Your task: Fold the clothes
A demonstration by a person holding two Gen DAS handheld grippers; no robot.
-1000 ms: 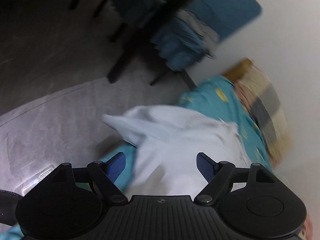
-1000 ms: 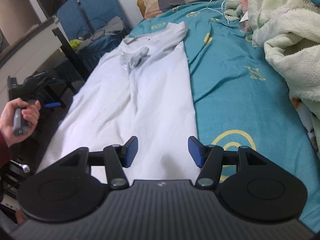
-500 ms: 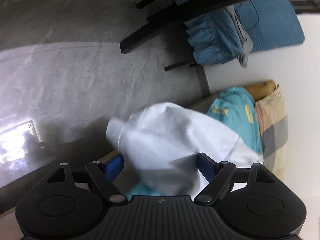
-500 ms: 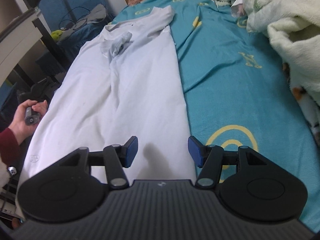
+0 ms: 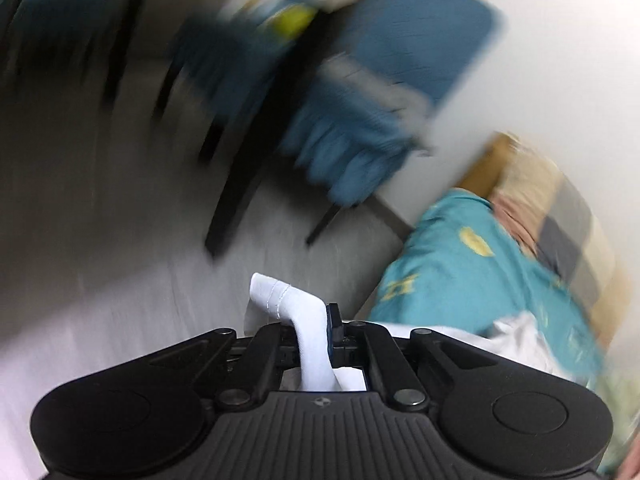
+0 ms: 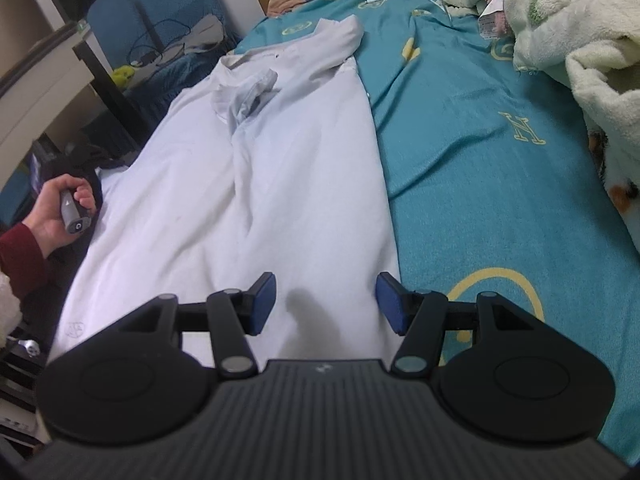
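The left hand-held gripper [image 5: 316, 334] is clenched on a white strip of the shirt [image 6: 256, 184], most likely a sleeve or side edge; the cloth rises between its closed blue pads and curls over just ahead of them. The left wrist view is badly smeared, so that gripper appears to be swinging fast, with the grey floor [image 5: 100, 240] ahead and left of it, a blue chair [image 5: 360, 128] beyond, and the teal bedsheet [image 6: 480, 152] and a checked pillow [image 5: 560, 216] off to its right. Pinching the fabric at one edge gives a handle for carrying that part across the garment. The right hand-held gripper [image 6: 326, 304] is released, jaws spread wide, hovering low over the near hem of the shirt, which lies lengthwise and mostly flat on the bed ahead of it, collar [image 6: 248, 94] bunched at the far end and the far sleeve [image 6: 336, 46] angled toward the pillow. Its place over the hem suits pinning or catching the cloth while the other side is moved. To its left, a person's hand [image 6: 60, 208] grips the other tool's handle beside the bed edge. To its right, a fluffy blanket [image 6: 572, 32] is heaped well clear of the shirt.
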